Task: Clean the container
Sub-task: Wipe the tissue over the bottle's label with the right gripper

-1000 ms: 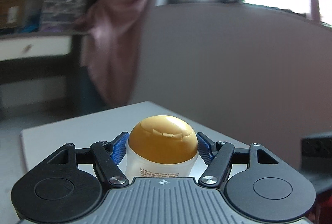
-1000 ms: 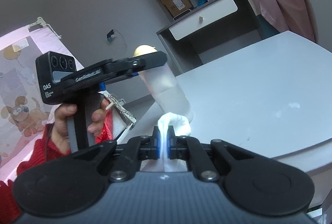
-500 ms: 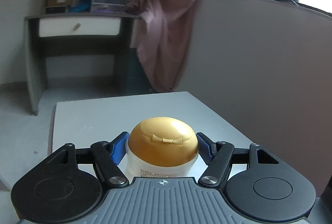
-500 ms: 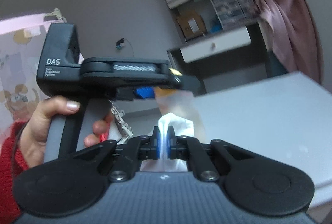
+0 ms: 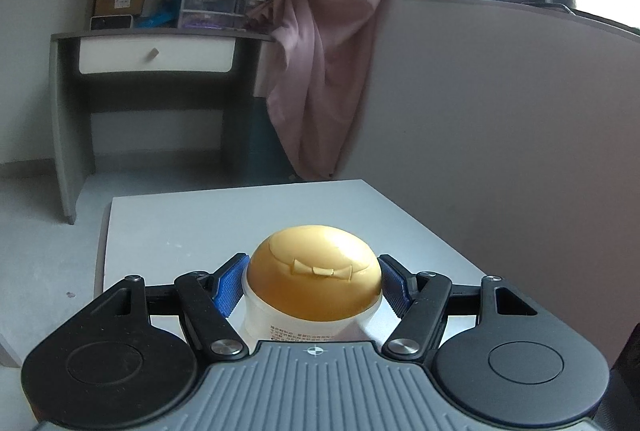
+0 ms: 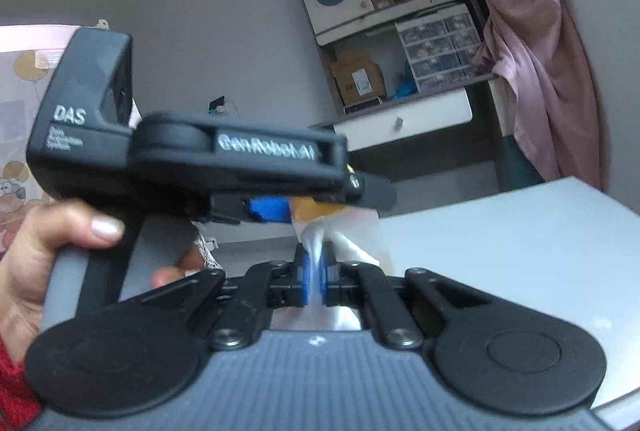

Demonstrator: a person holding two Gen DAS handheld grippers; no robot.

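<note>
Left gripper (image 5: 313, 281) clamped partway open on the container (image 5: 312, 295), blue pads pressed against both sides of the white body just under the yellow domed cap (image 5: 314, 271), held above the near end of the white table (image 5: 200, 223). Right gripper (image 6: 315, 281) pinched nearly closed on a white cloth (image 6: 316, 251), just beside the container and near the table's edge.

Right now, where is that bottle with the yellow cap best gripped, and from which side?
Around the white body just under the domed cap, from the two sides, as the left gripper holds the bottle now. The cap is rounded and would likely slip; the body below gives the pads straighter walls.
</note>
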